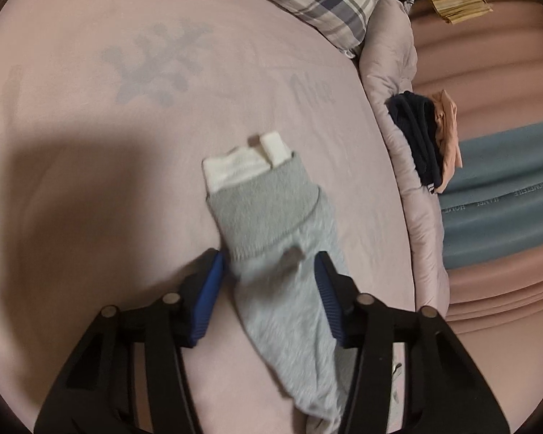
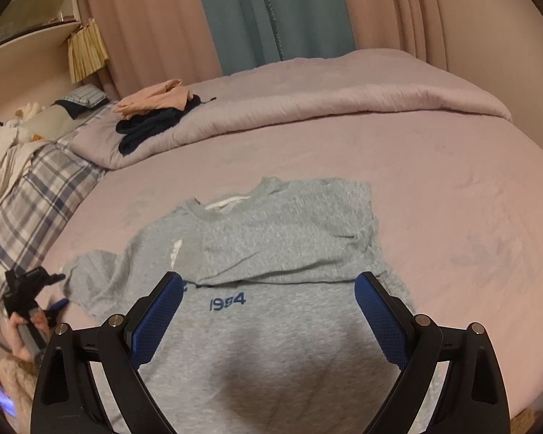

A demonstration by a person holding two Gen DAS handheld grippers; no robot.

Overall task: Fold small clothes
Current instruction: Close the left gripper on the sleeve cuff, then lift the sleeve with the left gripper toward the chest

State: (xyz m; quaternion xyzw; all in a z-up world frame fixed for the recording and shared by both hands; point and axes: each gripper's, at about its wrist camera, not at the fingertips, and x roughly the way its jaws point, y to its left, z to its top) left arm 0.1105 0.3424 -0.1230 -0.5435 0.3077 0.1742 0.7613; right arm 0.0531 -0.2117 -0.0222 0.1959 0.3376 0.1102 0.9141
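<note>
On the pink bed sheet (image 2: 434, 188), your left gripper (image 1: 269, 267) straddled the grey sweatshirt's (image 2: 271, 271) sleeve (image 1: 289, 253) at six o'clock, jaws apart, pads not visibly pressing. The sweatshirt lay flat, centred, right sleeve folded across, "1984" showing. Your right gripper (image 2: 269, 311) hung open above its hem.

We see a home bedroom: a bed (image 2: 434, 188) under a pink sheet, a folded-back quilt (image 2: 325, 90), a plaid pillow (image 2: 29, 209), pink and blue curtains (image 2: 271, 11) behind, and folded clothes (image 2: 152, 115) stacked on the quilt.
</note>
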